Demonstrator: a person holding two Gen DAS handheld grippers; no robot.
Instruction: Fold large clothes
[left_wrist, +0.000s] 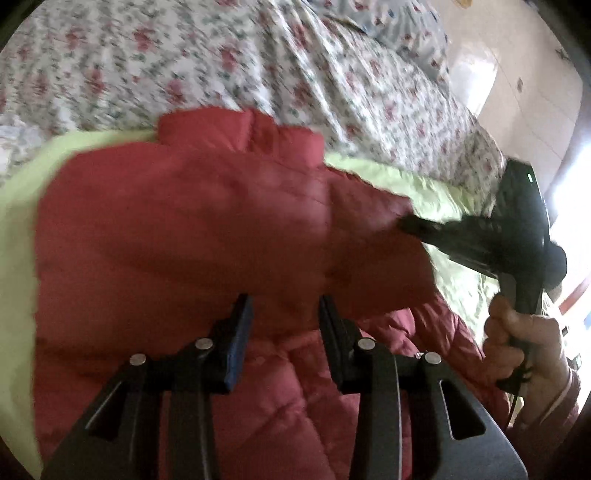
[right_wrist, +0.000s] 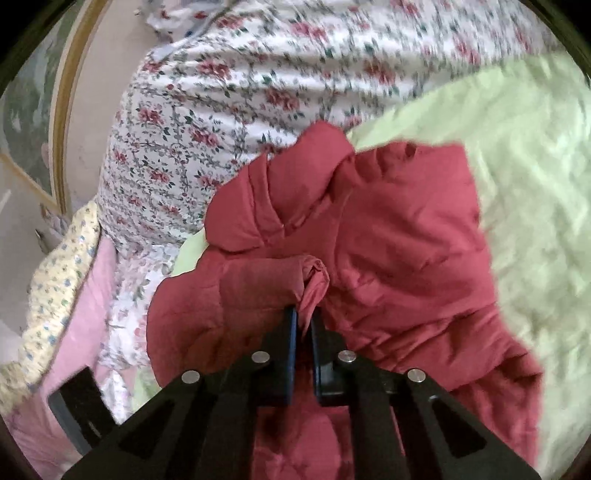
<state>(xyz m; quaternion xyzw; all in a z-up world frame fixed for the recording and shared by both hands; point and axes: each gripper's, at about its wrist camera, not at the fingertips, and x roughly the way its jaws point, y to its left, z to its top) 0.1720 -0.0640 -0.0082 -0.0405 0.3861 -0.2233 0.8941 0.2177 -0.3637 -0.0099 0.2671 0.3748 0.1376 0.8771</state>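
A red padded jacket (left_wrist: 192, 229) lies on a light green sheet (left_wrist: 18, 258) on the bed. My left gripper (left_wrist: 284, 306) is open, its fingers just above the jacket's folded part, holding nothing. My right gripper (right_wrist: 303, 317) is shut on a fold of the red jacket (right_wrist: 406, 240) and holds that fold over the jacket's body. The right gripper also shows in the left wrist view (left_wrist: 408, 223), with its tip pinching the jacket's right edge. The jacket's collar (right_wrist: 280, 195) lies toward the floral bedding.
A floral quilt (left_wrist: 258, 66) covers the bed beyond the green sheet (right_wrist: 535, 184). A pink and yellow floral cloth (right_wrist: 62, 288) lies at the bed's left in the right wrist view. A gold-framed mirror (right_wrist: 62, 110) stands behind. A pale floor (left_wrist: 517, 92) lies to the right.
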